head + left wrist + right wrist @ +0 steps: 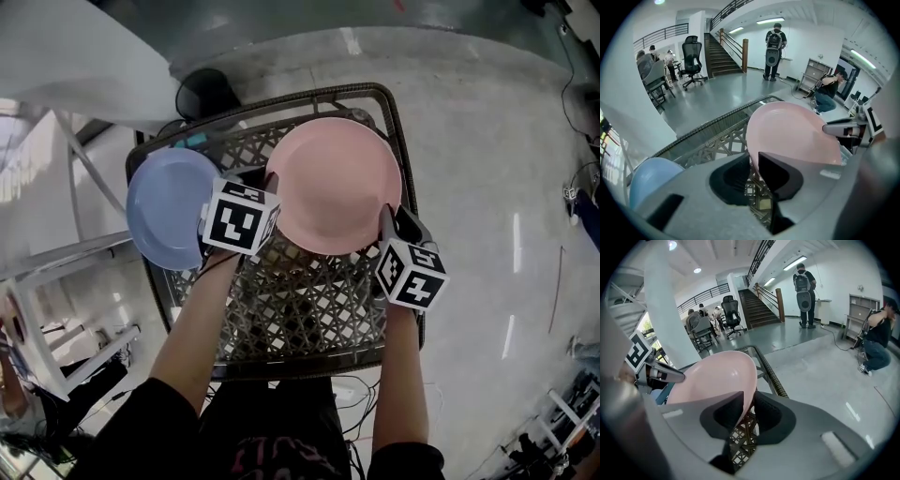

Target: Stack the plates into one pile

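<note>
A pink plate [333,183] lies on the far right part of a dark lattice table top [300,309]. A blue plate [169,206] rests at the table's left edge, overhanging it. My left gripper [270,183] is shut on the pink plate's left rim. In the left gripper view the pink plate [787,136] has its rim pinched between the jaws of the left gripper [753,161], and the blue plate [651,180] shows at the lower left. My right gripper [389,220] grips the pink plate's near right rim. The right gripper view shows the pink plate [712,380] held edge-on in the right gripper [749,408].
The table has a raised braided rim [394,103] with grey floor beyond it. A black round object [206,92] stands past the far left corner. White frames [56,262] are on the left. People, an office chair [691,54] and stairs [723,58] are far off.
</note>
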The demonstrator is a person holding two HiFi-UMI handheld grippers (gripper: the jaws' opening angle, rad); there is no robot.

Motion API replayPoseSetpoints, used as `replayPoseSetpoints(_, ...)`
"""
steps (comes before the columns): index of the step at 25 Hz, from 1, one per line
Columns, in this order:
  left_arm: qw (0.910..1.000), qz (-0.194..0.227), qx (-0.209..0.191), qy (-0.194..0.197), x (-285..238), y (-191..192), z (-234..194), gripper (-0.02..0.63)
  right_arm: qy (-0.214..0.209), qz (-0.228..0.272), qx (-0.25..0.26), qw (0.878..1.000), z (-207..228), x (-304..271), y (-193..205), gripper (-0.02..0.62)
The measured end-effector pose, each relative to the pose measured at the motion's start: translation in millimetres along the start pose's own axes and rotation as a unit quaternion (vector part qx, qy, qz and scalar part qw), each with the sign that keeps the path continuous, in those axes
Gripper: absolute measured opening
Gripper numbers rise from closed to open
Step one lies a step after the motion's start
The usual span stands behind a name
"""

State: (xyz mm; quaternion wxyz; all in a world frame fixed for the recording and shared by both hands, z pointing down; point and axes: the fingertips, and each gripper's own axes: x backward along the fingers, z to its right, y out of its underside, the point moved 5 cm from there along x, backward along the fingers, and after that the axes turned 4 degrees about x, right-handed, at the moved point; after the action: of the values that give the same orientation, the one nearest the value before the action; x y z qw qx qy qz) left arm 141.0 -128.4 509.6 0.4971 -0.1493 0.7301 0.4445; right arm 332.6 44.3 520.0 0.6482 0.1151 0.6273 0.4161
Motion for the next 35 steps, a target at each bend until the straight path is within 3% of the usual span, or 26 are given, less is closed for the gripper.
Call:
replayPoseSetpoints(8,0.9992,0.039,0.001,-0.008,29,-9,-3,0.055,-0.001,0.026,0.007,1.000,-12,16,-15,0.081)
replayPoseSetpoints(14,0.9979,0.056,0.023,-0.022,59,1,-26,0.055,-0.022,0.040,0.020,0.999,-44,22,-28,0.080)
replayPoseSetpoints(22,0.9936,0.075,0.058,-0.061,108,24,-79,0.052,-0.066,0.043,0.048,0.996,-111,15,-40,0.078)
replayPoseSetpoints(35,0.9773,0.072,0.155,-0.125,176,115,-185,0.049,-0.156,0.016,0.131,0.979,-254,-12,-42,0.078)
